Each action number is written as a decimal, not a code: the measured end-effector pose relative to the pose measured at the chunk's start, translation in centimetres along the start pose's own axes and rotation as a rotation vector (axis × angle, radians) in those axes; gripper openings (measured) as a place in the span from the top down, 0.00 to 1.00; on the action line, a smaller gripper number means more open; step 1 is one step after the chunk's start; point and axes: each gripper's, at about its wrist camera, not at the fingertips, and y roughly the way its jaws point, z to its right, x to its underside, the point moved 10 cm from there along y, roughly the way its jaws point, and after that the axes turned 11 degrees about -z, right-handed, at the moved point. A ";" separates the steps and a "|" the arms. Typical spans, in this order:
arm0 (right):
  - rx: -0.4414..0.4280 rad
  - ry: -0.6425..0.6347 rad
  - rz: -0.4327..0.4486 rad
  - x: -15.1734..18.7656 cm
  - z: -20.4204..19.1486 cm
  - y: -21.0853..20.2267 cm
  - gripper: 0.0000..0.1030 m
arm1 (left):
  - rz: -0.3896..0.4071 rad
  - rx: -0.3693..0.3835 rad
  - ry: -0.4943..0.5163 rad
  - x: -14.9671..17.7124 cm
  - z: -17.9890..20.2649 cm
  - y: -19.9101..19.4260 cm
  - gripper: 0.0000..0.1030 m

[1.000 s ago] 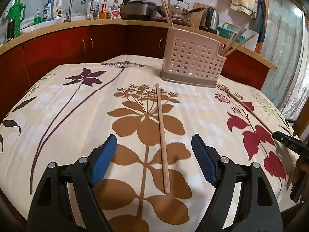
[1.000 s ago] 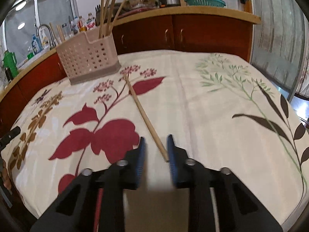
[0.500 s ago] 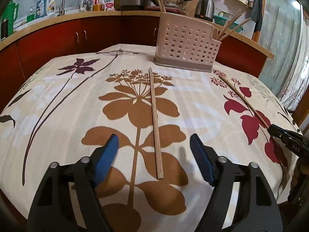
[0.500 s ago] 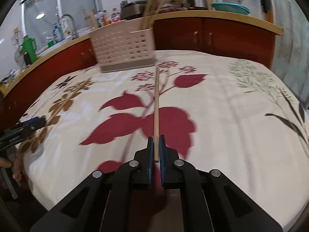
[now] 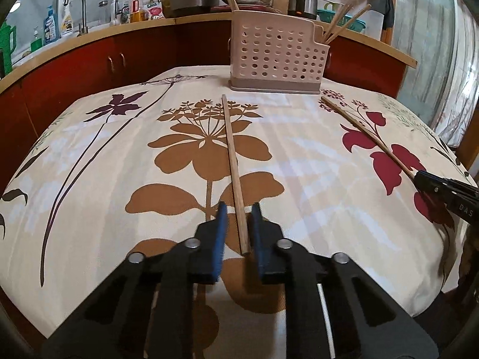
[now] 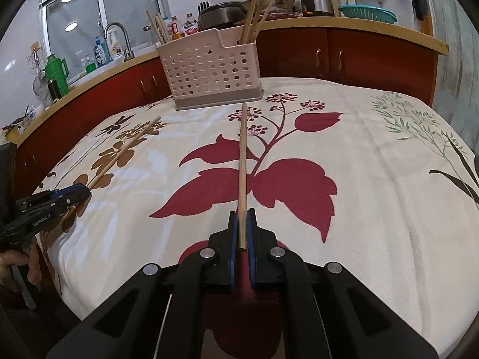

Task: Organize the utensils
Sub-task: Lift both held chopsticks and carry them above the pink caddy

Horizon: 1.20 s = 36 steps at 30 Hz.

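Wooden chopsticks lie on the floral tablecloth (image 5: pixel 89 179), one per arm, each with its long axis toward 12 o'clock and the perforated utensil holder (image 6: pixel 209 71). The right tongs (image 6: pixel 242 224) are closed on the near end of the right chopstick (image 6: pixel 243 161). The left tongs (image 5: pixel 238 218) straddle the left chopstick (image 5: pixel 232 155), narrowed but with gaps still showing, so not yet gripping. Each arm is nearer its own stick. Open cloth lies ahead; the desk edge sits close behind both tongs.
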 end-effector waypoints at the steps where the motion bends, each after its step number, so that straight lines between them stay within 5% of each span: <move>1: -0.002 -0.001 0.002 0.0 -0.1 0.0 0.93 | 0.000 0.002 -0.003 0.0 0.0 0.0 0.93; 7: -0.008 -0.010 0.016 0.0 -0.8 -0.5 0.93 | 0.014 0.006 -0.011 -0.2 -0.2 -0.6 0.94; 36: -0.018 -0.062 0.309 -9.6 -2.6 -10.8 0.94 | 0.400 0.010 -0.018 -10.7 -1.1 -13.0 0.94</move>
